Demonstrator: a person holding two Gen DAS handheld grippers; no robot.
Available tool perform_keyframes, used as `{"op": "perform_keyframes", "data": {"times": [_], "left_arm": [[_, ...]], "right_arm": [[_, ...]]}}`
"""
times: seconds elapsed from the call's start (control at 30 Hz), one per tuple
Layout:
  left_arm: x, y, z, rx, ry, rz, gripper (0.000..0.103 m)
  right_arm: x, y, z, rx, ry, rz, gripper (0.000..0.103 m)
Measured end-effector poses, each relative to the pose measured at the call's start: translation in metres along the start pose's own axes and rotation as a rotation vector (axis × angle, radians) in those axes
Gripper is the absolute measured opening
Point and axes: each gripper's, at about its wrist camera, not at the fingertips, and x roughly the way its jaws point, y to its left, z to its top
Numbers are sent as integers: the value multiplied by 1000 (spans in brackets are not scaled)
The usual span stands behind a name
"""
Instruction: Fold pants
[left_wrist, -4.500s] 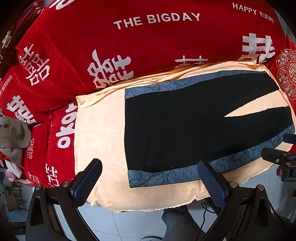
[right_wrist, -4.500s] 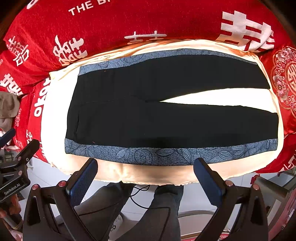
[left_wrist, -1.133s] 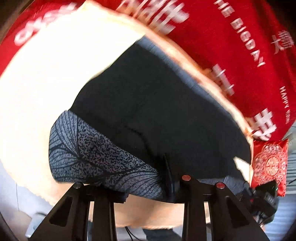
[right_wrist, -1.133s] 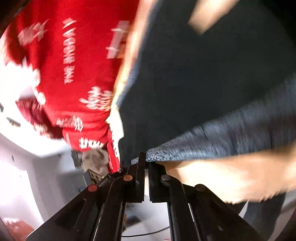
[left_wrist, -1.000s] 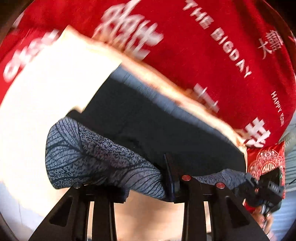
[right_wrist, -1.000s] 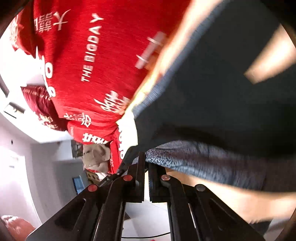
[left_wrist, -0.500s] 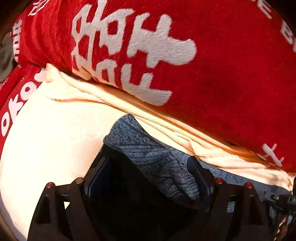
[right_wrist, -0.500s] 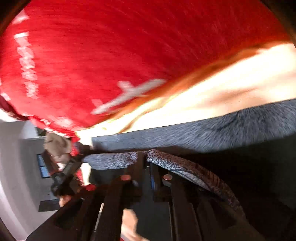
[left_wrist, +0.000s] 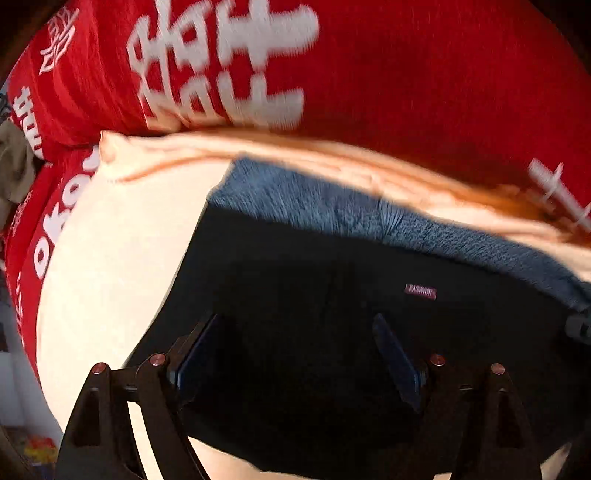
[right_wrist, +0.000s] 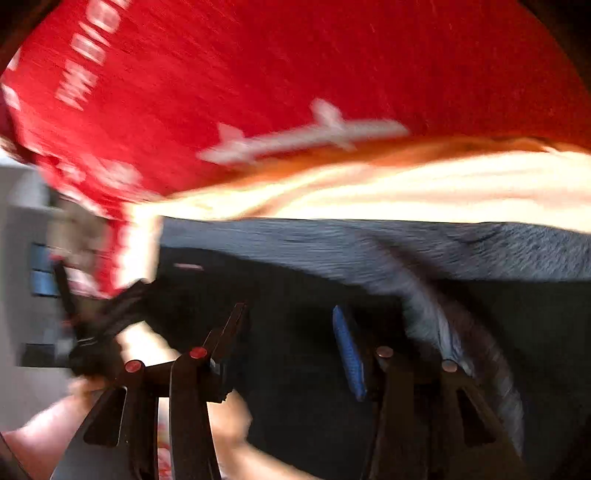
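black pants folded on cream cushion, left gripper apart above them, right gripper opening, nothing gripped

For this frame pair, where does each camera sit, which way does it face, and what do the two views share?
Left wrist: on the left gripper, looking steeply down along its open fingers at the black pants with a "FASHION" label, on a cream cushion; no hand or sleeve shows.
Right wrist: on the right gripper, jaws opening with nothing pinched, tilted down and blurred; the person's hand and the left gripper show at lower left.
Shared: the pants' blue-grey patterned side band, the cushion, and the red bedding behind.
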Motion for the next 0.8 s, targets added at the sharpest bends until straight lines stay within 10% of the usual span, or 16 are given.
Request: {"op": "perform_keyframes", "data": {"times": [0.03, 0.17, 0.3, 0.63, 0.8], "left_arm": [[-5, -6, -3, 25, -18, 25, 84], [-36, -33, -10, 174, 19, 7, 84], [-86, -73, -32, 283, 31, -121, 84], [-158, -256, -108, 541, 121, -568, 84], [-163, -328, -139, 555, 193, -664, 84]], "right_arm": [[1, -8, -1, 2, -7, -25, 30], [-46, -21, -9, 52, -134, -25, 33], [-111, -55, -50, 122, -236, 60, 61], [-184, -165, -270, 594, -313, -34, 61], [-187, -197, -370, 833, -384, -45, 61]]}}
